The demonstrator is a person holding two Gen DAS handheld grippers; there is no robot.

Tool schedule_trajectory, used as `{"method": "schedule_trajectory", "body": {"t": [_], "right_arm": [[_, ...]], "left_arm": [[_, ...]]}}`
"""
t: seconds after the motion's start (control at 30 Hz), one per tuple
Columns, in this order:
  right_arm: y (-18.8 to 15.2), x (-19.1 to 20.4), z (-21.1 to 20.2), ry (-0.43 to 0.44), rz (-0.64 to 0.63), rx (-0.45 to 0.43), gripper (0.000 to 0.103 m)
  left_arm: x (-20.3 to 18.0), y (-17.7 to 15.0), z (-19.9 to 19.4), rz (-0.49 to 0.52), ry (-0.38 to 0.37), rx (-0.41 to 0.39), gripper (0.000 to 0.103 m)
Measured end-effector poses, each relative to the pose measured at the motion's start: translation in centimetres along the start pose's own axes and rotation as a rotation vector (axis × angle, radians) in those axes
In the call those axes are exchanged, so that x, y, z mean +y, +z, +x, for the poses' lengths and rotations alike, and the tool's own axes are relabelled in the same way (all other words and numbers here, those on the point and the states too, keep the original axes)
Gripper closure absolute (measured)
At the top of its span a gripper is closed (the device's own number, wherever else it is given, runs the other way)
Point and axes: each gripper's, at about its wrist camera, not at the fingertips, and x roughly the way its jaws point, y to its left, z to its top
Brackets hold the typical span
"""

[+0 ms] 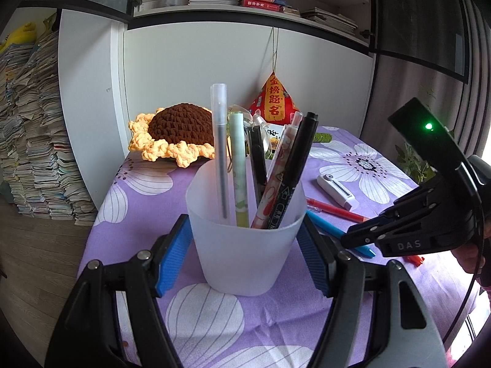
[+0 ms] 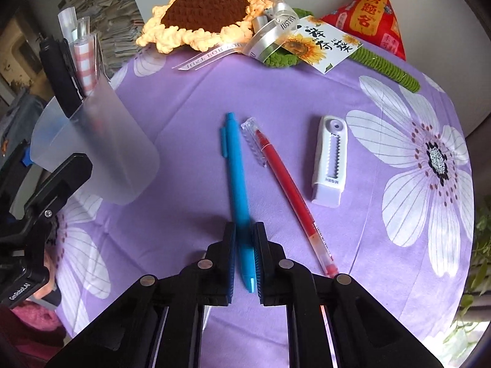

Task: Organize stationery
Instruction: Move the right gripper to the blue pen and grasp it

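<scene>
A frosted plastic cup [image 1: 245,245] holding several pens stands on the purple flowered cloth. My left gripper [image 1: 245,254] is shut on the cup, its blue pads on both sides. The cup also shows at the left of the right wrist view [image 2: 101,153]. My right gripper [image 2: 245,236] is shut on the lower end of a blue pen [image 2: 236,171] that lies on the cloth. A red pen [image 2: 291,196] lies just right of it, and a white correction tape [image 2: 331,159] further right. The right gripper [image 1: 362,236] shows in the left wrist view, low over the blue pen [image 1: 325,227].
A crocheted sunflower [image 2: 202,15], a ribbon and a sunflower card [image 2: 319,43], a green crocheted stem [image 2: 386,67] and a red pyramid pouch [image 2: 374,18] sit at the table's back. A white cabinet stands behind. Paper stacks [image 1: 33,128] stand on the floor at left.
</scene>
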Motion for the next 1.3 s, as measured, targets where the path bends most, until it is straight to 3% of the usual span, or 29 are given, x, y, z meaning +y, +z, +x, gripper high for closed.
{"method": "schedule_trajectory", "body": {"t": [0.17,0.53,0.63,0.8,0.97,1.3], "right_arm": [[-2.0,-0.5,-1.5,-0.006,0.002,0.012,0.092],[-11.4,-1.2,-4.5,0.026,0.021,0.164,0.092],[-12.4,-1.2,-4.7,0.025,0.028,0.154,0.092],[-10.8,-1.9,-5.9,0.01,0.068,0.041,0.072],[-8.9,-1.3,-5.4,-0.031,0.019,0.013,0.072],[-5.3,-0.6,-3.1,-0.017,-0.023,0.029,0.072]], "left_arm": [[0.0,0.0,0.0,0.0,0.0,0.0,0.035],[0.0,0.0,0.1,-0.001,-0.001,0.004,0.035],[0.0,0.0,0.1,-0.002,-0.001,0.007,0.034],[0.1,0.0,0.3,-0.006,-0.003,0.014,0.034],[0.1,0.0,0.4,-0.008,-0.004,0.018,0.034],[0.1,0.0,0.4,-0.008,-0.004,0.018,0.034]]}}
